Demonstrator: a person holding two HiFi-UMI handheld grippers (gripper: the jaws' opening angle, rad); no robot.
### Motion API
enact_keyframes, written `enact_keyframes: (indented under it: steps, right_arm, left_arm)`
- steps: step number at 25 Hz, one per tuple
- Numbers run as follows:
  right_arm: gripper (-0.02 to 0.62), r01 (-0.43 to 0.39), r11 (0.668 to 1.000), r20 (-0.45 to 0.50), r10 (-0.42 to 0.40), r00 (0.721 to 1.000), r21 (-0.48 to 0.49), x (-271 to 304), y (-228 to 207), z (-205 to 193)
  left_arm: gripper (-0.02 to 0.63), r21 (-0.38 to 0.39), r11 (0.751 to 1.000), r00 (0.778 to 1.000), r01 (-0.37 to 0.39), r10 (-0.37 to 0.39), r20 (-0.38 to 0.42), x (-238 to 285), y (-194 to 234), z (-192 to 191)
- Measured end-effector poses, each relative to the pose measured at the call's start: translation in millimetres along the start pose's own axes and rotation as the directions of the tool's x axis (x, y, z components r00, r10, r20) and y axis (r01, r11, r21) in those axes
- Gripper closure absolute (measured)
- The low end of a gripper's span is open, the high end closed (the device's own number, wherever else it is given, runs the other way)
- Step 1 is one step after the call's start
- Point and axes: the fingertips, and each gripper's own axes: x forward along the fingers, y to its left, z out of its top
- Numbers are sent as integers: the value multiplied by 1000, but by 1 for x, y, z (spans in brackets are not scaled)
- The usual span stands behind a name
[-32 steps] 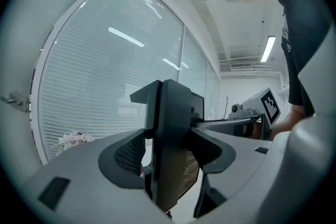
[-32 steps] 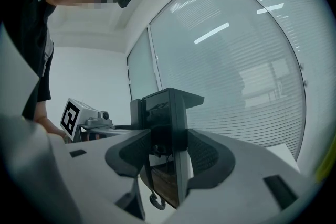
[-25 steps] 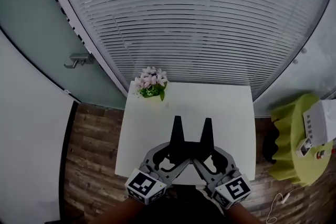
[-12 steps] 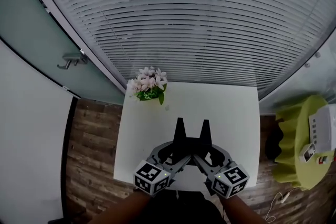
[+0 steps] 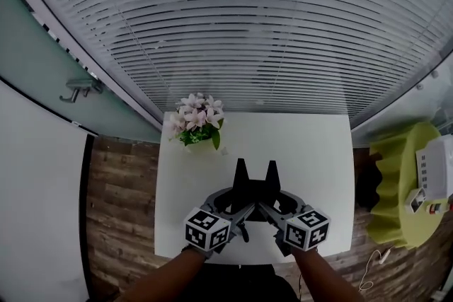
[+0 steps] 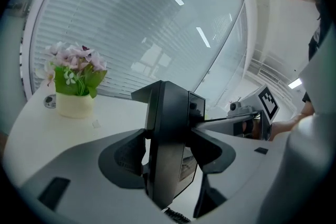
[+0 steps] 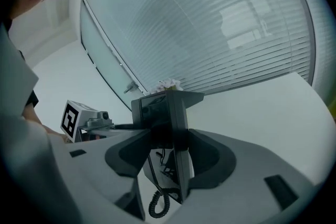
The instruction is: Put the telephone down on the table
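A black telephone (image 5: 255, 186) hangs above the white table (image 5: 311, 145), clamped from both sides. My left gripper (image 5: 237, 203) is shut on its left edge and my right gripper (image 5: 273, 203) on its right edge. In the left gripper view the telephone (image 6: 167, 134) stands upright as a dark slab between the grey jaws of the left gripper (image 6: 168, 150). In the right gripper view the right gripper (image 7: 168, 150) pinches the telephone (image 7: 169, 113) the same way, and its coiled cord (image 7: 156, 203) dangles below. Whether the telephone touches the table is hidden.
A pot of pink flowers (image 5: 195, 122) stands at the table's far left corner. Behind the table is a glass wall with blinds (image 5: 248, 25). A green stool (image 5: 395, 184) carrying a white device (image 5: 433, 170) sits to the right. The floor is wooden planks (image 5: 120, 208).
Both grippers, still holding the telephone together, have moved from the table's near edge to further over its top. The flower pot is now closer to them.
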Motion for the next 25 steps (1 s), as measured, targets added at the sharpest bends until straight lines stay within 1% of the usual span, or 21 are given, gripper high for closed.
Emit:
enact_keyframes:
  steps: [5, 12, 18, 22, 25]
  right_arm:
    - [362, 14, 998, -50, -11, 999, 54, 22, -18, -8]
    - [362, 14, 998, -134, -7, 991, 54, 52, -37, -19]
    - [362, 31, 996, -161, -16, 987, 89, 73, -55, -22]
    - [362, 34, 992, -175, -12, 985, 123, 85, -67, -22]
    - [362, 38, 988, -185, -10, 983, 148, 92, -73, -24]
  left_arm:
    - [334, -46, 999, 1000, 4, -5, -24, 17, 22, -10]
    - [334, -105, 994, 998, -17, 11, -64, 34, 51, -25]
    - [334, -157, 988, 996, -13, -2, -92, 52, 73, -31]
    - [334, -205, 979, 996, -14, -5, -91, 63, 85, -33]
    - [333, -227, 974, 995, -15, -8, -100, 68, 92, -36]
